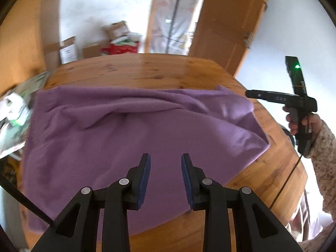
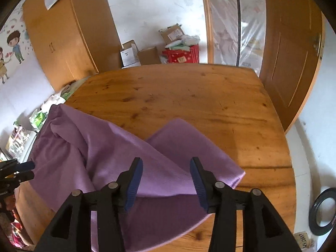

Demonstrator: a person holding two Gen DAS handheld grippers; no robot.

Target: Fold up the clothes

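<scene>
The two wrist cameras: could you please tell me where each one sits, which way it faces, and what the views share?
Left wrist view: on the left gripper, looking down over the purple cloth garment; its open fingers show, plus the right hand and floral sleeve.
Right wrist view: on the right gripper, open above the garment's folded corner; the left gripper's tips show at the left edge.
Shared: garment, round wooden table, red box, wooden door.

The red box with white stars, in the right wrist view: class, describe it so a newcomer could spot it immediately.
Start at the big wooden table carrying the purple cloth and look past its far edge to the clutter on the floor by the white wall. There, beside the brown cardboard boxes, stands the red box with white stars. It is the only red one, with pale packets heaped on top.
</scene>
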